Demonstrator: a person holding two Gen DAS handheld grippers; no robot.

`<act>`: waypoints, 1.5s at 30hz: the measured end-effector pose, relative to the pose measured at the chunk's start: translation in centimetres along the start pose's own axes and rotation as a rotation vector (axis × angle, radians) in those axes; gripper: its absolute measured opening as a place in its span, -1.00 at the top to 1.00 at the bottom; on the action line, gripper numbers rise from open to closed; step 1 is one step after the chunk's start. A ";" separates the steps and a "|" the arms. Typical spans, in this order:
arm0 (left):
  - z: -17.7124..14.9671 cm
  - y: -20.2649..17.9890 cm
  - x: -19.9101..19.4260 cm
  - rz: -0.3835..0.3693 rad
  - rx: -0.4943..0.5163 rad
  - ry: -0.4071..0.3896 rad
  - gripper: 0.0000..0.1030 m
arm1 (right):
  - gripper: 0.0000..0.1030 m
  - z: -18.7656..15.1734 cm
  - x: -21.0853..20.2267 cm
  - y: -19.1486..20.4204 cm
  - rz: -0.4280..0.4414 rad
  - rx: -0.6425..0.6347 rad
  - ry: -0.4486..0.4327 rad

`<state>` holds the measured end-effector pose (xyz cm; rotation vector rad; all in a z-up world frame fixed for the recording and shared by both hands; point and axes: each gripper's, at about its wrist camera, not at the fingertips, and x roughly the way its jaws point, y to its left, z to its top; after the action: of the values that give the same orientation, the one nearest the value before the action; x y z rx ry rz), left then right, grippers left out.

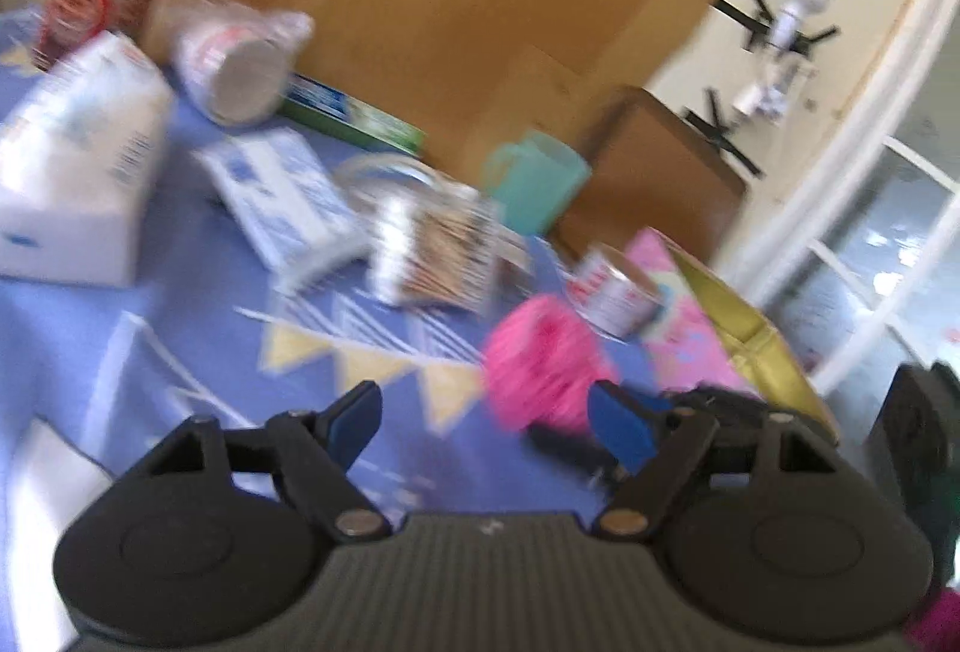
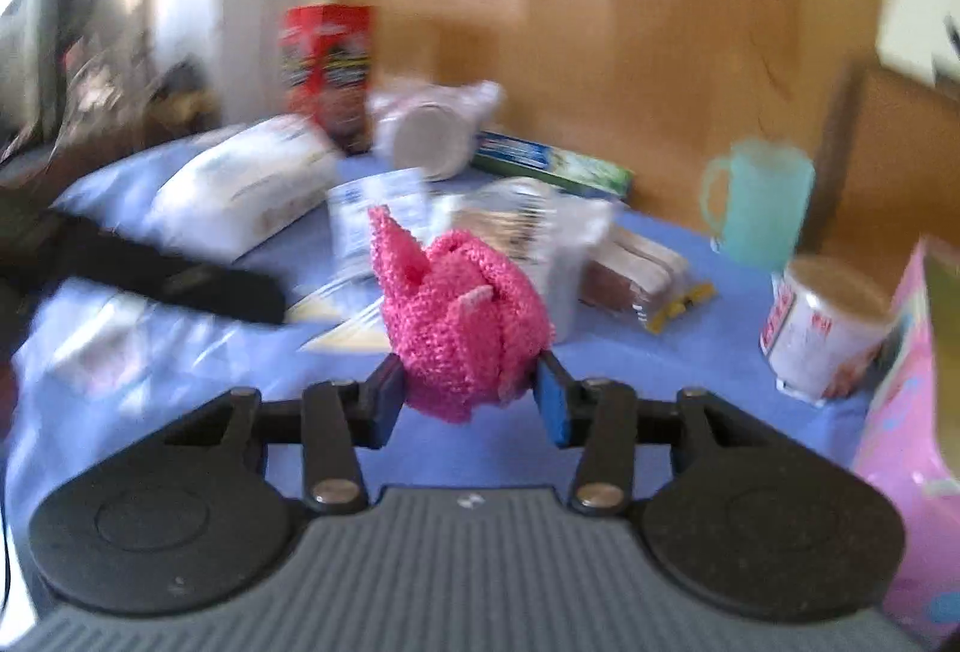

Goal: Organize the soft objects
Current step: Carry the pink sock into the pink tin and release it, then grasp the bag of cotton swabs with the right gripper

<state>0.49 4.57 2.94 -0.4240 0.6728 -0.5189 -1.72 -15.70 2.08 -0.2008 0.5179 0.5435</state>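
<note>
A: On the left, the left hand-held gripper stands wide with nothing between its blue pads. It hangs over the blue cloth, near the tissue box and the packets. If it sweeps sideways, I think it can knock the tipped cups or the swab pack.

B: And the pink sock?

A: It is in the right hand-held gripper, pinched between both pads at its lower part only. Most of the bundle stands above the pads, and one loose end sticks up. The grip looks shallow, so a fast swing may let it slip out or unroll.

B: Where should it go?

A: Probably into the pink box at the right; its open top shows in the left view. The can stands just beside that box, and the green mug is behind it. A low path can tip the can. Both pictures are blurred, so I cannot tell the clearance.
</note>
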 end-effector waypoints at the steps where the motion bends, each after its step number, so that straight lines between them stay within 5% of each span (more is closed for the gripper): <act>1: -0.3 -0.4 0.4 -0.019 0.003 0.016 -0.52 | 0.04 -0.4 -0.2 0.6 0.018 -0.016 0.014; 2: -0.5 -0.5 0.8 -0.025 0.006 0.029 -0.48 | 0.04 -1.0 -0.3 1.1 0.027 -0.028 0.025; 4: -1.0 -0.7 2.1 0.001 0.011 0.072 0.10 | 0.05 -1.8 -0.3 1.6 0.021 -0.041 0.028; 10: 0.7 -4.4 2.9 -0.025 0.063 0.058 0.12 | 0.07 -2.0 -3.2 -0.4 -0.037 0.040 -0.080; 17: 3.6 -15.9 9.7 -0.137 0.300 0.089 0.10 | 0.07 -3.0 -9.2 -7.7 -0.286 0.123 -0.213; 23: 2.4 -24.6 18.9 -0.148 0.333 0.175 -0.12 | 0.05 -5.9 -12.5 -15.9 -0.530 0.259 -0.182; 25: 1.3 -26.7 20.0 -0.122 0.382 0.165 -0.16 | -0.01 -6.9 -13.0 -18.5 -0.655 0.297 -0.161; 27: 0.6 -27.4 20.1 -0.097 0.417 0.134 -0.23 | -0.39 -7.9 -13.1 -21.2 -0.763 0.339 -0.116; 28: 0.5 -27.3 19.9 -0.098 0.420 0.129 -0.23 | -0.43 -8.5 -13.4 -22.1 -0.783 0.371 -0.124; 34: 0.7 -21.8 14.9 -0.025 0.400 0.040 -0.25 | -0.36 -8.8 -15.8 -22.3 -0.749 0.483 -0.280; 38: 0.8 -14.5 10.7 0.135 0.307 -0.009 -0.25 | 0.00 -6.0 -14.9 -19.6 -0.620 0.431 -0.364; 42: 0.8 -6.6 6.7 0.344 0.208 -0.068 -0.25 | 0.11 -2.6 -11.1 -16.6 -0.301 0.418 -0.319; 45: 1.0 -1.3 4.1 0.434 0.094 -0.112 -0.25 | 0.10 0.2 -4.8 -13.8 -0.039 0.423 -0.190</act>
<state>3.49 1.39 2.33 -0.2067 0.6074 -0.1131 2.27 -29.41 5.40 0.2420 0.4315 0.3993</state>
